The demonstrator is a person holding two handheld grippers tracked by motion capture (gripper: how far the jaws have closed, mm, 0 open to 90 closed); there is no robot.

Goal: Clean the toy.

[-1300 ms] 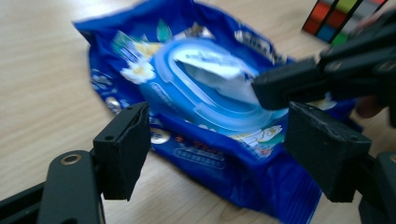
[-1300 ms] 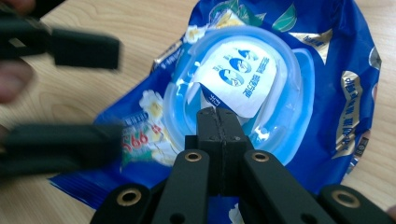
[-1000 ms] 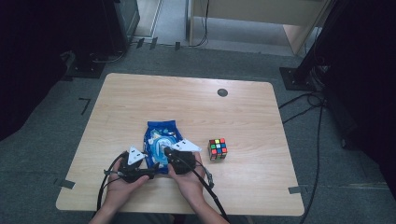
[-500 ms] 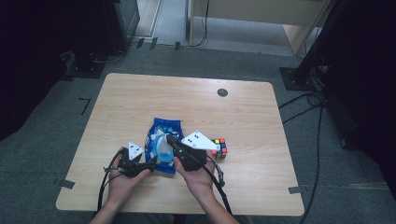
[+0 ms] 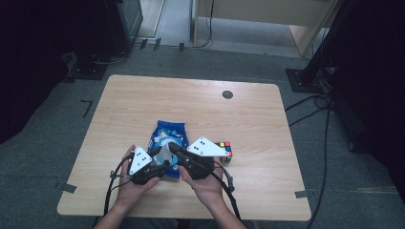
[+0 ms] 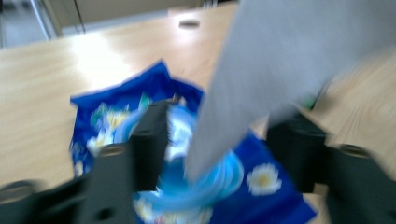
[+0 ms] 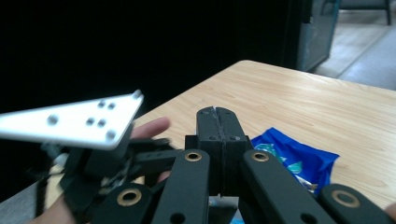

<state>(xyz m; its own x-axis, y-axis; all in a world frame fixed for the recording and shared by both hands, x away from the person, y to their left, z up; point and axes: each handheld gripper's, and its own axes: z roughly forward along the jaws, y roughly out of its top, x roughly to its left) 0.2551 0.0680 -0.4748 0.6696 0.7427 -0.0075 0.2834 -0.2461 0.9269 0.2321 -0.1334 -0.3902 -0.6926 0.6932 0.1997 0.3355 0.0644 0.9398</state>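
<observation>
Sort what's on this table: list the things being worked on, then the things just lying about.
In the job:
- blue snack bag, in front of both hands
- left gripper, jaws apart at the bag
- right gripper, jaws pressed together over the bag; whether they pinch it is hidden

Lying about:
- puzzle cube, just right of the right gripper
- dark round disc near the table's far edge

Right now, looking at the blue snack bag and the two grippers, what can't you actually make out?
- Blue snack bag, left gripper view: print blurred, middle covered by the right gripper's grey plate.
- Right gripper, right gripper view: jaws closed together; anything pinched is not visible.
- Bag's near end, high view: hidden under the left gripper and the hands.
- Puzzle cube, high view: partly behind the plate.
</observation>
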